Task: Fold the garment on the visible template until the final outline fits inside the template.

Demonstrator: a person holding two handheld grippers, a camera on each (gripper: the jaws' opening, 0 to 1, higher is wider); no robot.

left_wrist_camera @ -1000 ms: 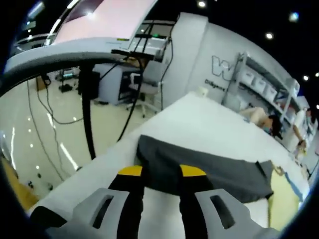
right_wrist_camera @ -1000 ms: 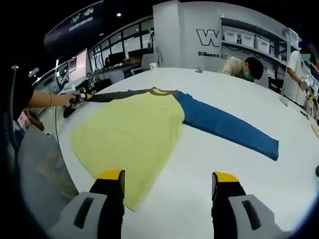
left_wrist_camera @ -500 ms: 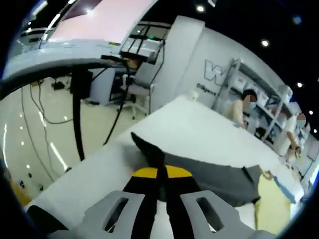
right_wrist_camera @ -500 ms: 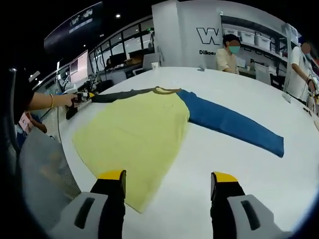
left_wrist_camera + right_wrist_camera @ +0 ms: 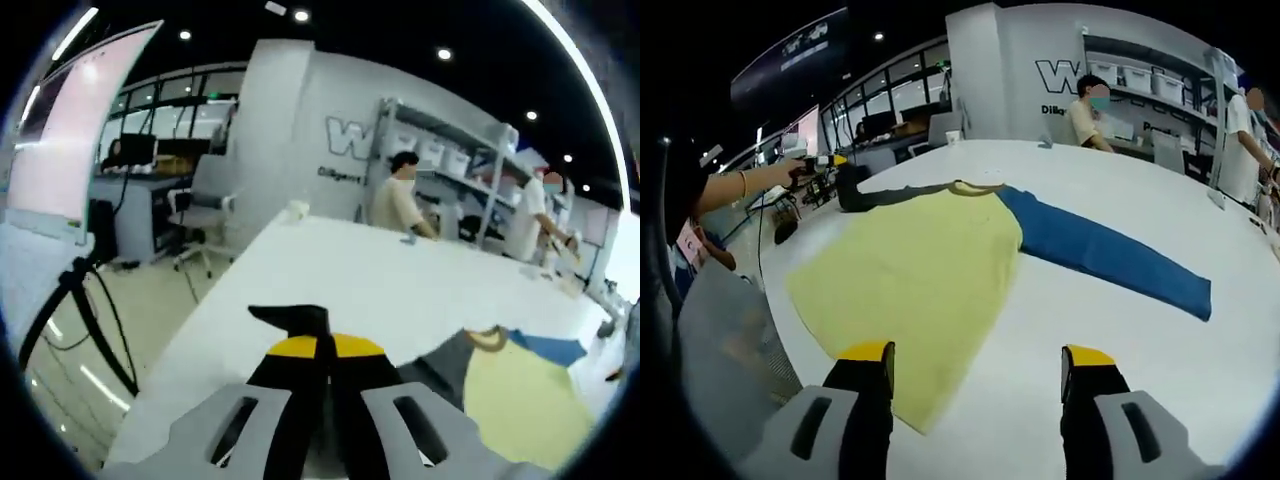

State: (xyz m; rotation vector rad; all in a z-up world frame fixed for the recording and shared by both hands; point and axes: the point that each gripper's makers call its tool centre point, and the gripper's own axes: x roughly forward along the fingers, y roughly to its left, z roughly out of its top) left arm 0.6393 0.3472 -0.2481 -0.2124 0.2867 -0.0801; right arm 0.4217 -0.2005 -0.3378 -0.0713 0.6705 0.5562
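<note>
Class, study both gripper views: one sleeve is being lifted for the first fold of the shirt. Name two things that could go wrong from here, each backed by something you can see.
1. The left gripper pinches only the tip of the grey sleeve, so the cloth might slip out mid-fold.
2. The yellow body lies near the table edge, and the right gripper hovers open above the hem; pulling could drag the shirt sideways.

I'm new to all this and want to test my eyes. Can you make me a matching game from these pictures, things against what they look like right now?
Things:
1. dark grey sleeve
2. blue sleeve
3. left gripper
4. right gripper

States:
a. jaws wide apart, holding nothing
b. lying flat on the white table
c. end lifted off the table
d. jaws closed on cloth

Pairs: 1-c, 2-b, 3-d, 4-a
</note>
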